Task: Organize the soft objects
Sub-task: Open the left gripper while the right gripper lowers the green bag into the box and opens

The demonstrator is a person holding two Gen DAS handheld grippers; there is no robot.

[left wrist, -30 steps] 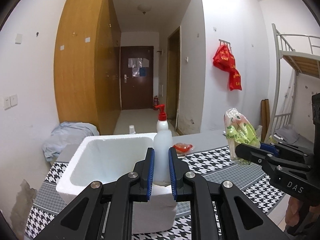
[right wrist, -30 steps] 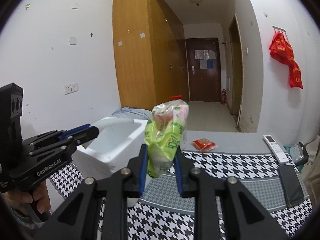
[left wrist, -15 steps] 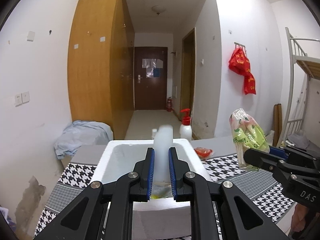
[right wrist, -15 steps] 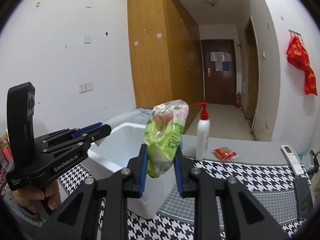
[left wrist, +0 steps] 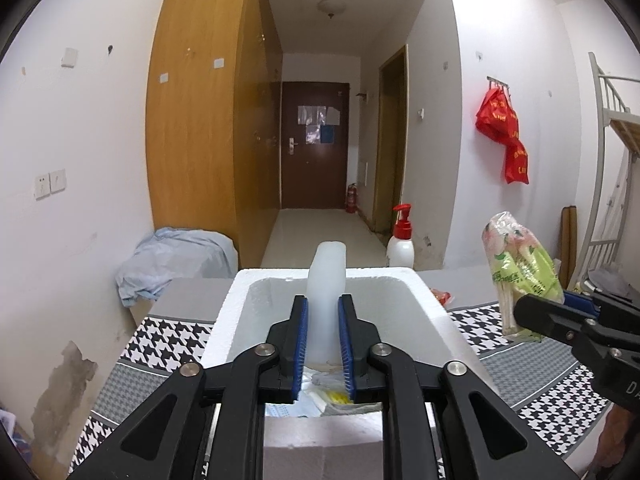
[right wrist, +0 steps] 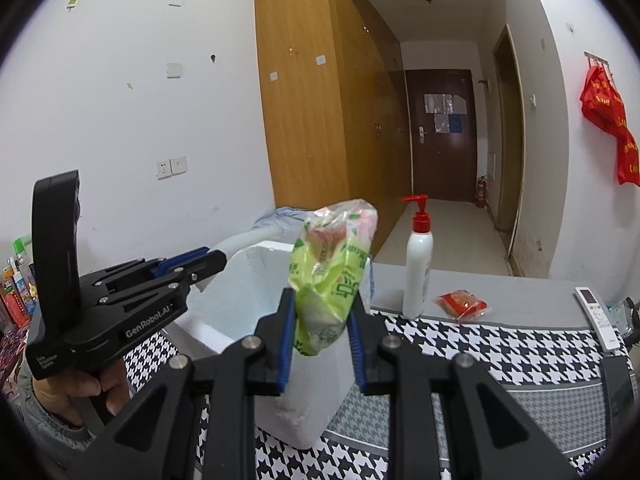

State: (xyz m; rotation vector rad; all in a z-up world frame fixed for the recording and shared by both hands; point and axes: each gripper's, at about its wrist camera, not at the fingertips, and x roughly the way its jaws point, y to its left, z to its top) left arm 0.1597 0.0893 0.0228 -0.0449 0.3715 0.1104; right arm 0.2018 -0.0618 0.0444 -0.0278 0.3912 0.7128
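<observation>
Left claw [left wrist: 323, 336], frame centre, is opening around a translucent white soft piece [left wrist: 326, 280], pads still touching it, over the foam box [left wrist: 432, 304]. Right claw [right wrist: 322, 324] is clamping the green snack bag [right wrist: 332, 272] mid-frame, beside the box. Further back on the bench [right wrist: 520, 292]: pump bottle [right wrist: 418, 276], red packet [right wrist: 462, 304].
</observation>
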